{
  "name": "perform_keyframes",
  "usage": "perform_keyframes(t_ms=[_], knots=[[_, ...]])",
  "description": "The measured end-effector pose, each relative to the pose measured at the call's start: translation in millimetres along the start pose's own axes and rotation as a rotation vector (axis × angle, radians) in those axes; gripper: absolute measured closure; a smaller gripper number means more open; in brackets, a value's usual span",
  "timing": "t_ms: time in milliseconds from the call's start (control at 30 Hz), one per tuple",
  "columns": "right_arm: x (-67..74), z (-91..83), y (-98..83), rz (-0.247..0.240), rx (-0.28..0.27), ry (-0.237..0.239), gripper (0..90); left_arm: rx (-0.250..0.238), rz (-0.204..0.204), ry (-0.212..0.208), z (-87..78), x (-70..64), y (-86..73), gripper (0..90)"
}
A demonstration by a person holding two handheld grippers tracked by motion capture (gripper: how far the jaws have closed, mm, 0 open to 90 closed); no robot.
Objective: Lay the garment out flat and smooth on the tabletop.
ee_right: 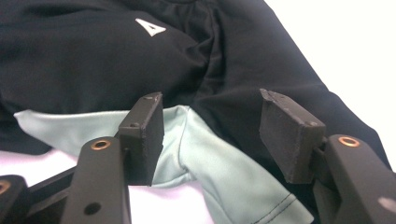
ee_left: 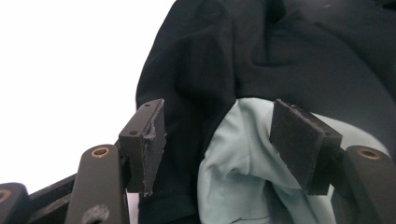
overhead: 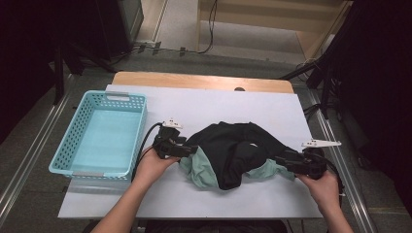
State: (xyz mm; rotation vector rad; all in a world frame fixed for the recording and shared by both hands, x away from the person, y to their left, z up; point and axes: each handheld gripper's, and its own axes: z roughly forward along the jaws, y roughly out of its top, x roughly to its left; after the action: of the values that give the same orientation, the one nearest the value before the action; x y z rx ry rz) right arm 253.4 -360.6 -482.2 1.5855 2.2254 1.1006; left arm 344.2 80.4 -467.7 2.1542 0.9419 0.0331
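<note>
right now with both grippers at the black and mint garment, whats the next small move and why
Probably close both sets of jaws. The left gripper stands open with the garment's mint-green fabric and black edge between its pads, not pinched; the right gripper is likewise open around a mint sleeve end. The garment lies crumpled on the table, so a grip at both ends comes before lifting or spreading it.

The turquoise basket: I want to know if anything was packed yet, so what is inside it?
The turquoise basket shows only its bare pale floor in the high view. Its near wall hides a strip of that floor. The black and mint garment lies outside it on the white table.
</note>
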Motion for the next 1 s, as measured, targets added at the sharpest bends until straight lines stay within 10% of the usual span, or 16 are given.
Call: perform_keyframes(t_ms=[1000], knots=[[-18.8,28.3,12.9,0.007,-0.022,-0.017,36.5,0.029,0.005,0.095,33.0,25.1,24.5,38.5]])
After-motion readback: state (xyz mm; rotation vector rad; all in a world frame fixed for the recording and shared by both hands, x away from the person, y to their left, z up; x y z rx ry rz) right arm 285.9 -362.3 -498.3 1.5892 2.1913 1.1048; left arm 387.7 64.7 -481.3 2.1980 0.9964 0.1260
